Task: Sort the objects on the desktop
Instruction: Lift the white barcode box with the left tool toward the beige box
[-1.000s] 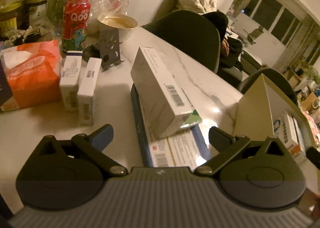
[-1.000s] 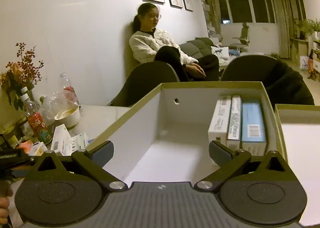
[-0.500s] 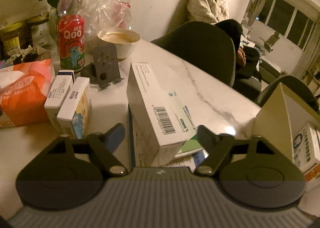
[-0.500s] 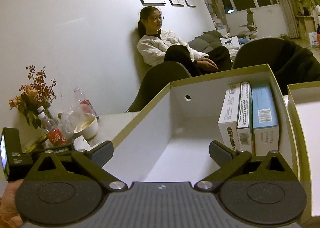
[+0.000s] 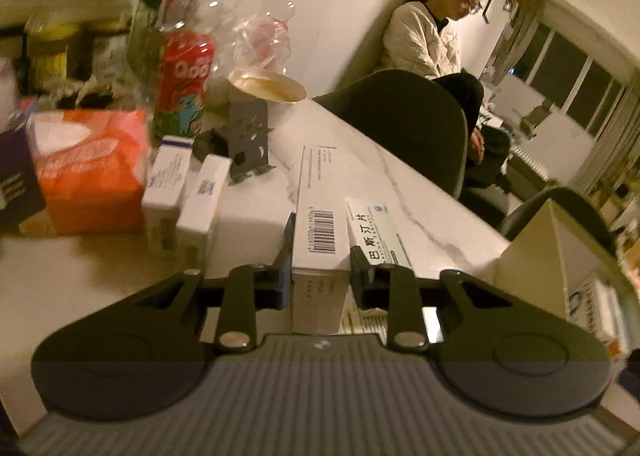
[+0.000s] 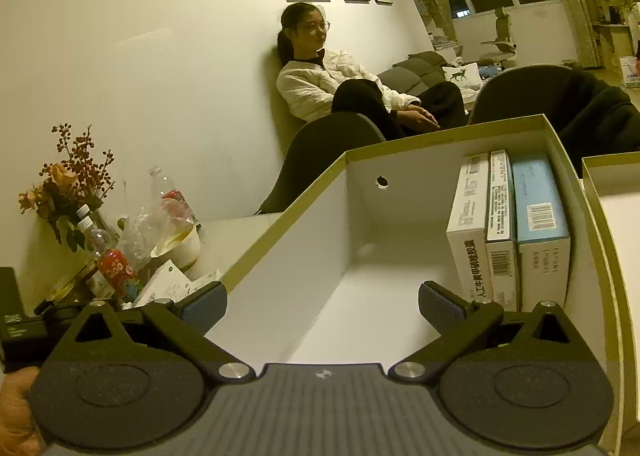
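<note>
from the left wrist view, the left tool [image 5: 320,264] is pinched in on a long white box [image 5: 320,232], one finger pressed flat against each side of its near end, barcode facing up. the box runs away from the tool across the marble tabletop [image 5: 408,183]. tight against the box's right side lies a second box with green print [image 5: 374,228], and more flat packs sit under both. left of the white box stand two small white cartons [image 5: 184,199], and beyond those an orange tissue pack [image 5: 88,171]. right of the white box, a corner of the cardboard storage box [image 5: 536,248] shows.

from the right wrist view, the right tool [image 6: 320,308] hangs wide open and empty over the storage box [image 6: 400,143]. three packs [image 6: 508,223] stand on edge against the storage box's right wall, just beyond the tool's right finger; the space left of them is bare.
</note>
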Tool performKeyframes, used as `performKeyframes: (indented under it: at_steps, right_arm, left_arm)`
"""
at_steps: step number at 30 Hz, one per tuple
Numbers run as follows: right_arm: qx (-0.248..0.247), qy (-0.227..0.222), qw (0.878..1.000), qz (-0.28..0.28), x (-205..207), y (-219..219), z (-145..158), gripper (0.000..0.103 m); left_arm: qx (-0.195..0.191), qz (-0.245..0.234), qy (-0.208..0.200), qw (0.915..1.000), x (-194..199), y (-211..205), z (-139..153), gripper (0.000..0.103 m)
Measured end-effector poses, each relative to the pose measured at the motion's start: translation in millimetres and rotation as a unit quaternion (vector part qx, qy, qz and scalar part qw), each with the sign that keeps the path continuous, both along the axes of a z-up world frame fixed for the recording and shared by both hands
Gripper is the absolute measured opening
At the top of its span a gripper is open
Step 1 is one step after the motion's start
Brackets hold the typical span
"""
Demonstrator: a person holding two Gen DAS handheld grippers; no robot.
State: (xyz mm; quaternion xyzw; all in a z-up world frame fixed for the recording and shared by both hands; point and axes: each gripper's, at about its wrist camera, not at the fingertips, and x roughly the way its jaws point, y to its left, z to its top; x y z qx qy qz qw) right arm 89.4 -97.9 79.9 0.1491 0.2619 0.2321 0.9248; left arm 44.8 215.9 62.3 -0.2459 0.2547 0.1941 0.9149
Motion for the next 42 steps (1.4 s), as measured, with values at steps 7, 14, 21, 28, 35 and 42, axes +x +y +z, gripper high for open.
performKeyframes:
  at_steps: [7,14,21,28,35,42]
  right_arm:
    - [-0.011,-0.006,1.0,0.007,-7.8,7.6,4.5,0.102]
    - [-0.011,-0.044,0.998,0.032,-38.8,24.3,24.8,0.102]
    - [0.072,-0.012,0.994,0.078,-70.6,35.3,24.6,0.102]
    - [0.172,0.01,0.978,0.114,-104.6,27.5,23.5,0.102]
    - [0.292,0.065,0.946,0.123,-101.4,4.4,5.7,0.096]
    - [0.354,0.1,0.92,0.139,-96.2,-4.1,-6.3,0.066]
  left_arm:
    - [-0.096,-0.017,-0.056,0.9937,-51.1,19.0,1.8,0.026]
    - [-0.143,-0.066,-0.087,0.9837,-82.5,25.3,6.4,0.026]
    - [-0.193,-0.151,-0.129,0.961,-96.8,22.8,16.7,0.027]
    - [-0.305,-0.247,-0.153,0.9069,-98.4,11.2,1.8,0.027]
    - [-0.372,-0.298,-0.16,0.8642,-95.4,-2.0,-12.8,0.027]
    - [-0.418,-0.315,-0.151,0.8383,-89.7,-11.7,-26.6,0.027]
